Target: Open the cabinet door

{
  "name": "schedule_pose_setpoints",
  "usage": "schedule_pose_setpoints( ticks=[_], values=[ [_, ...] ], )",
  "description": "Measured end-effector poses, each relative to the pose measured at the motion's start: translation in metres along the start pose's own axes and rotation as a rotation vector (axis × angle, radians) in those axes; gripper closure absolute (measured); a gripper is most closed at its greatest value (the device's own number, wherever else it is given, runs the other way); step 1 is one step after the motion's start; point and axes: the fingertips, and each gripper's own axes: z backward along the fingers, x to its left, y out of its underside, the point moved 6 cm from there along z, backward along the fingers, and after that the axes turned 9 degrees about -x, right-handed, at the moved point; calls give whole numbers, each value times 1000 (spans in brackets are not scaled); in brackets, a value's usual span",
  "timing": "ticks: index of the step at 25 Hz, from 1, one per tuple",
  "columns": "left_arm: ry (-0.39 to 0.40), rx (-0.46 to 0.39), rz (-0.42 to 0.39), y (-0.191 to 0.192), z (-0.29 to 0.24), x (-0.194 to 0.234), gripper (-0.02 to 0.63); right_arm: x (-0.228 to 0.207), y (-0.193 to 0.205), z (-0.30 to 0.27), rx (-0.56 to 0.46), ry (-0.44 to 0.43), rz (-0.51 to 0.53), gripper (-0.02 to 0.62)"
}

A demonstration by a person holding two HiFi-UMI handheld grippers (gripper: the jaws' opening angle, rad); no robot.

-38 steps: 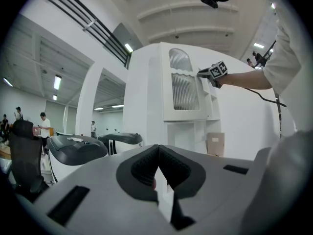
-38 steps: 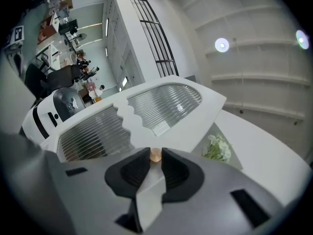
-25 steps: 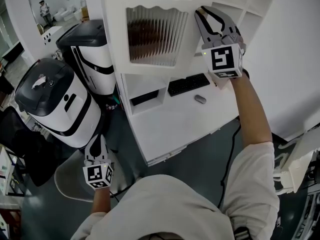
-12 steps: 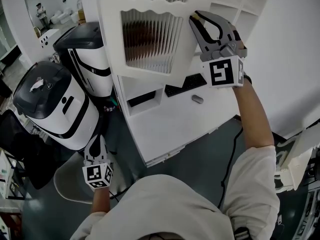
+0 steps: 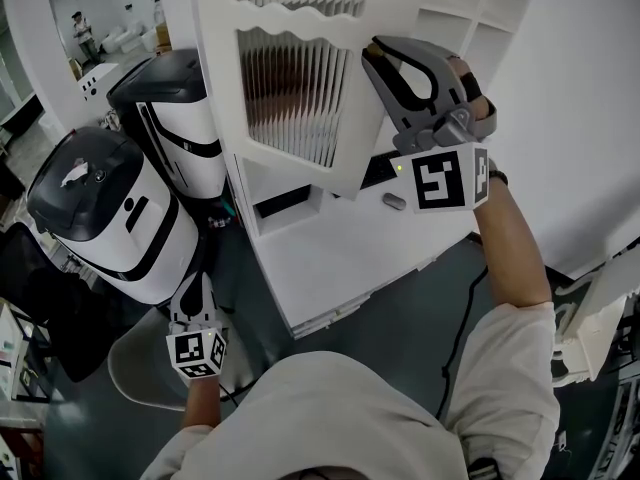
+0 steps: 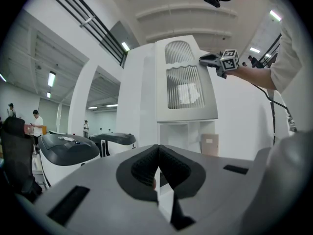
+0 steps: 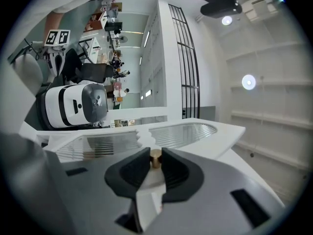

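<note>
Pinching brass knob (image 7: 155, 159) w/ right gripper (image 5: 380, 53) jaws | cabinet door (image 5: 300, 98) upper centre, ajar, hinge edge frame-left (pull prob. goes toward lower right) | left gripper (image 5: 190, 288) lower left, jaws pressed together

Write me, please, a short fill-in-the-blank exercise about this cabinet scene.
The right gripper grips the cabinet door by its brass ____.
The door's panel is ribbed ____.
The left gripper, jaws together, holds ____.
Missing words: knob; glass; nothing.
</note>
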Motion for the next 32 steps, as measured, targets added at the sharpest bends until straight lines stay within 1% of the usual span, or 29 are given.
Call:
schedule_pose_setpoints(
  ticks=[6, 12, 22, 32],
  values=[
    [6, 0, -4, -5, 0, -6, 606, -4, -21, 5, -1, -17, 30, 520],
    [14, 3, -4, -5, 2, -8, 606, -2, -40, 7, 9, -32, 93, 520],
    [19, -1, 5, -2, 8, 3, 606, 11, -84, -4, 92, -72, 238, 520],
    [13, -1, 14, 0, 17, 15, 606, 17, -110, -13, 162, -97, 292, 519]
  ],
)
